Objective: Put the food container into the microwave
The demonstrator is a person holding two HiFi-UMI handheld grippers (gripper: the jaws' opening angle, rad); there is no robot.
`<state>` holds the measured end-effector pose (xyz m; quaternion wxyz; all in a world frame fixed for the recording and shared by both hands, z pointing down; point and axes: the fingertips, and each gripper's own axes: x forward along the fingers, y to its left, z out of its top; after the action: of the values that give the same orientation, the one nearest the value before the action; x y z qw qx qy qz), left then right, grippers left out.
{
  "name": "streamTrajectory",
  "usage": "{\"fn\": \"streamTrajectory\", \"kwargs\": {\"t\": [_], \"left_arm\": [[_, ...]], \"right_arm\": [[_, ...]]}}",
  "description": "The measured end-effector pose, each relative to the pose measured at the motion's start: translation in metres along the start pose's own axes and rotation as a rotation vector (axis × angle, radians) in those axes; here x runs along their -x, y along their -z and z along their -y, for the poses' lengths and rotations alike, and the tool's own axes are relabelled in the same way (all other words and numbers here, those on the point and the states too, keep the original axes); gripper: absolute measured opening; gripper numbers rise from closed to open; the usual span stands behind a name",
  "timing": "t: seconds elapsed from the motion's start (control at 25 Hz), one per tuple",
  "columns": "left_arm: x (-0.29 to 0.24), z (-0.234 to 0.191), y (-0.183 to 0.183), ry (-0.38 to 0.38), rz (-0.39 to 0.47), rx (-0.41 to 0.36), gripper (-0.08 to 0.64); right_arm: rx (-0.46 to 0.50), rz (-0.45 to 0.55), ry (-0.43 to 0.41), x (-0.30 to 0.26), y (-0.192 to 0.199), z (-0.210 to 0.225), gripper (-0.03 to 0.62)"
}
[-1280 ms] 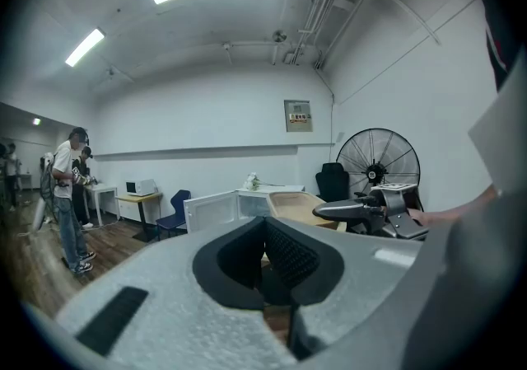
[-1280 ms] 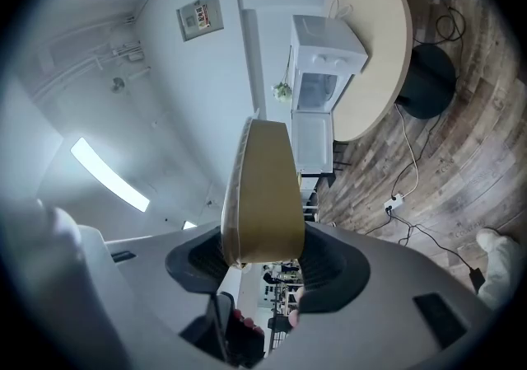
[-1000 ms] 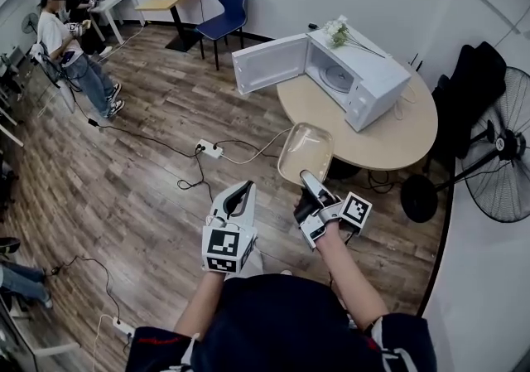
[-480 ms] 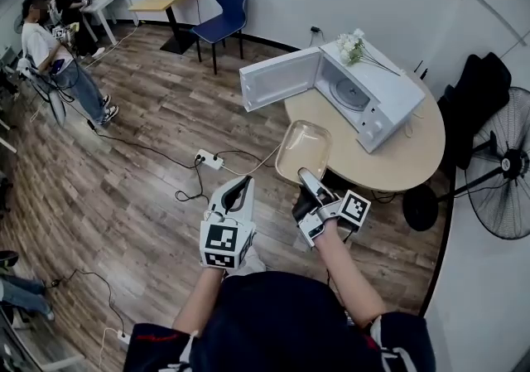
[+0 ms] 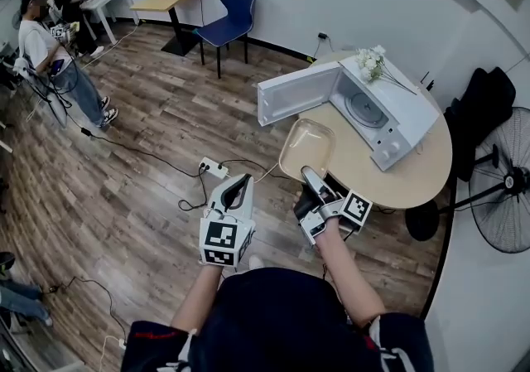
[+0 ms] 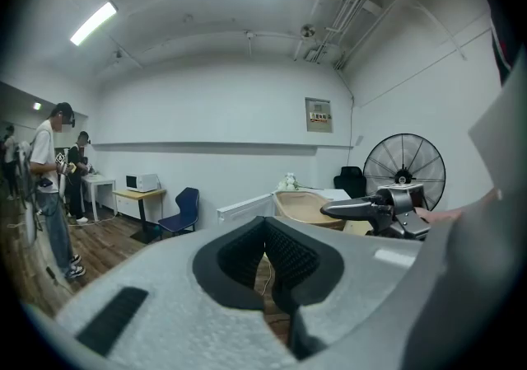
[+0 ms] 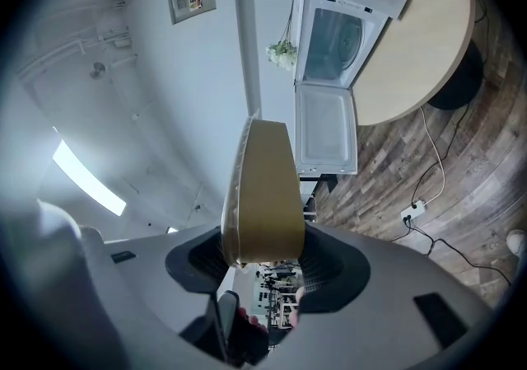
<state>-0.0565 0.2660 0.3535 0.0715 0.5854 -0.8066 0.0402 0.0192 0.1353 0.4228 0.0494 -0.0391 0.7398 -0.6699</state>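
A clear, tan-tinted food container (image 5: pixel 306 147) sticks out ahead of my right gripper (image 5: pixel 313 184), which is shut on its near rim and holds it level in the air. Seen from the right gripper view, the container (image 7: pixel 263 191) stands edge-on between the jaws, pointing at the white microwave (image 7: pixel 342 26). The microwave (image 5: pixel 385 113) sits on a round wooden table (image 5: pixel 406 184) with its door (image 5: pixel 298 93) swung wide open and its turntable showing. My left gripper (image 5: pixel 238 192) hangs beside the right one, shut and holding nothing; its dark pads (image 6: pixel 288 249) meet.
White flowers (image 5: pixel 373 60) lie on top of the microwave. A power strip (image 5: pixel 213 168) with cables lies on the wooden floor before the table. A standing fan (image 5: pixel 505 188) is at the right, a blue chair (image 5: pixel 236 18) at the back, two people (image 5: pixel 45 39) far left.
The table and open microwave have come nearer as both grippers travelled forward together. The right gripper's hold on the container looks the same, and the left gripper stays shut.
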Motion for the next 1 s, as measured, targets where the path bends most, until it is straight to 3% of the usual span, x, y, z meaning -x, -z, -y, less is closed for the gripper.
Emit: {"fn": "streamTrajectory", "kwargs": {"t": [0.28, 0.56, 1.0], "left_arm": [[-0.008, -0.033, 0.005, 0.001, 0.009, -0.005, 0.015], [-0.031, -0.046, 0.001, 0.02, 0.009, -0.01, 0.015], [-0.117, -0.042, -0.013, 0.069, 0.006, -0.045, 0.015]], "right_arm": [[0.003, 0.0, 0.009, -0.035, 0.005, 0.005, 0.225], [-0.015, 0.027, 0.017, -0.053, -0.015, 0.012, 0.227], [-0.051, 0.078, 0.02, -0.08, -0.089, 0.031, 0.227]]}}
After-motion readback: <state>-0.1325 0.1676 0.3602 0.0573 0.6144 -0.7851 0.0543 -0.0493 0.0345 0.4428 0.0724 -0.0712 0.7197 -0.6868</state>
